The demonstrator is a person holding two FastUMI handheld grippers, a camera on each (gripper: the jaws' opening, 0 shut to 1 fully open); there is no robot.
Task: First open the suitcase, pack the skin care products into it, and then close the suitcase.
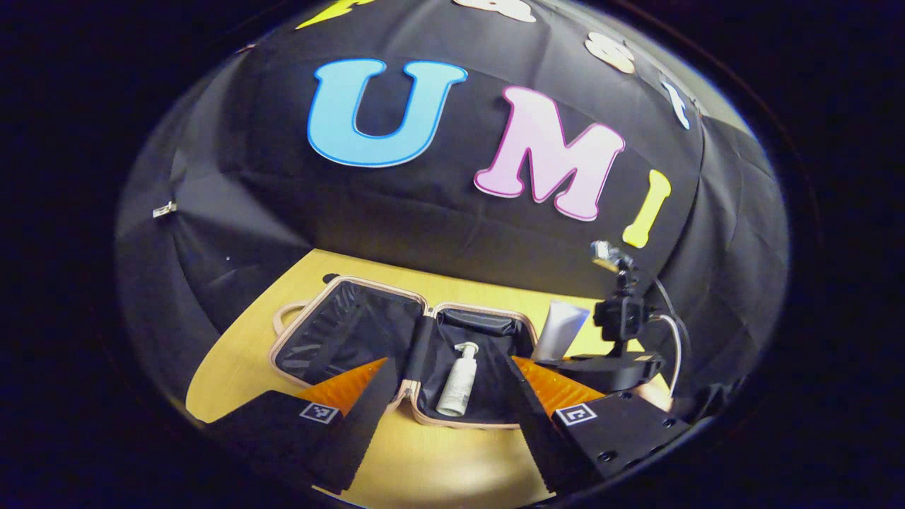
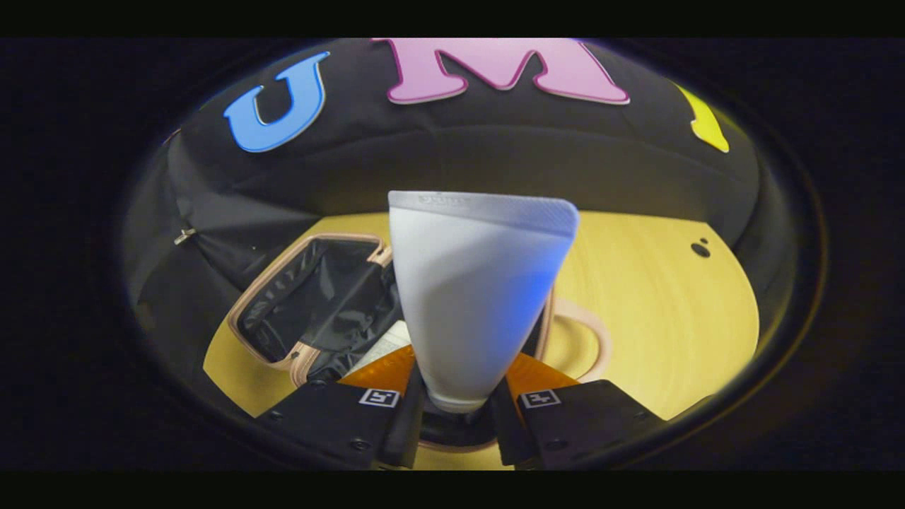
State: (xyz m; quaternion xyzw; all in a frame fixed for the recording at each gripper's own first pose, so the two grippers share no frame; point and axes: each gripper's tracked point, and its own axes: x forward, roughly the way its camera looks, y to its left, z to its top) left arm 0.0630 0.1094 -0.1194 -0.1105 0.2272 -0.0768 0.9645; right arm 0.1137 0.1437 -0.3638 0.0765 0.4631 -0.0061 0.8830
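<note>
Holding a white squeeze tube [image 2: 477,304] in your right gripper [image 2: 459,399], you have both fingers pressed against its narrow lower end, the crimped flat end pointing up. It hangs above the open suitcase [image 2: 311,297], over the yellow wooden table [image 2: 657,311]. From the left gripper view, your suitcase [image 1: 339,332] lies flat and spread open on the table [image 1: 233,367], both black-lined halves facing up. A white pump bottle [image 1: 458,382] lies in the right half. The tube [image 1: 562,329] shows just past the suitcase's right edge, held by your right gripper [image 1: 601,367]. Your left gripper [image 1: 445,403] hovers in front of the suitcase with its fingers spread wide, gripping nothing.
</note>
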